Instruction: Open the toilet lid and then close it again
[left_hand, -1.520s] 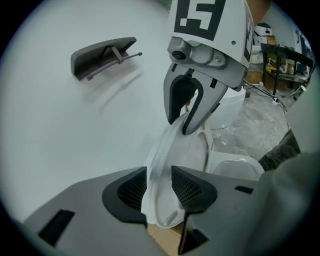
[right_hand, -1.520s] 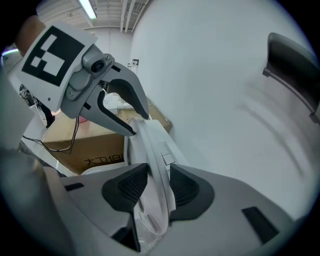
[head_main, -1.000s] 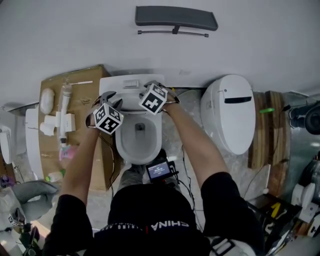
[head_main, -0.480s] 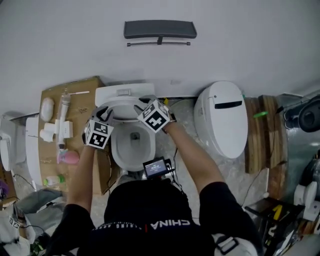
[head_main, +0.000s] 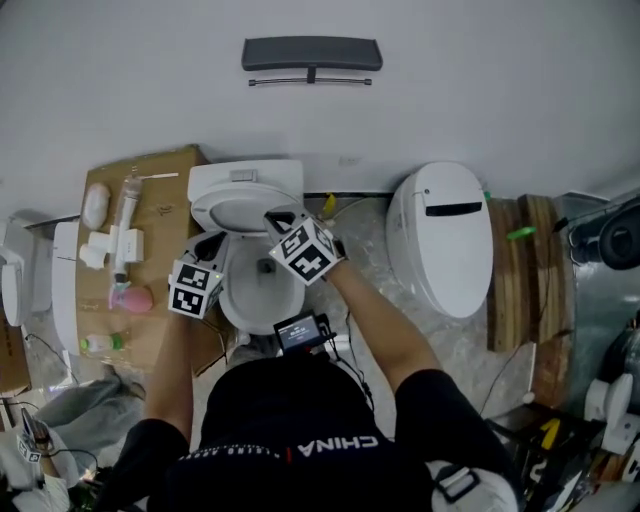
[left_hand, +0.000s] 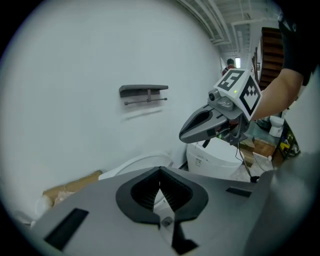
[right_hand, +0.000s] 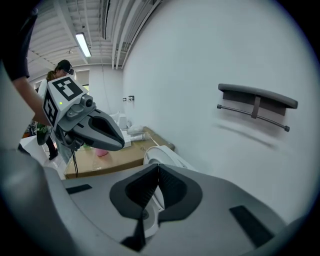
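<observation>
Centre frame, a white ceramic toilet bowl (head_main: 255, 290) stands open, hemmed by a flat brown cardboard box (head_main: 165, 190) at left and a second closed white toilet (head_main: 445, 240) at right.

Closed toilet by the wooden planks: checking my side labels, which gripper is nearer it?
Right. The right gripper is above the open toilet, on the side facing the closed toilet; the left gripper is above its far side.
</observation>
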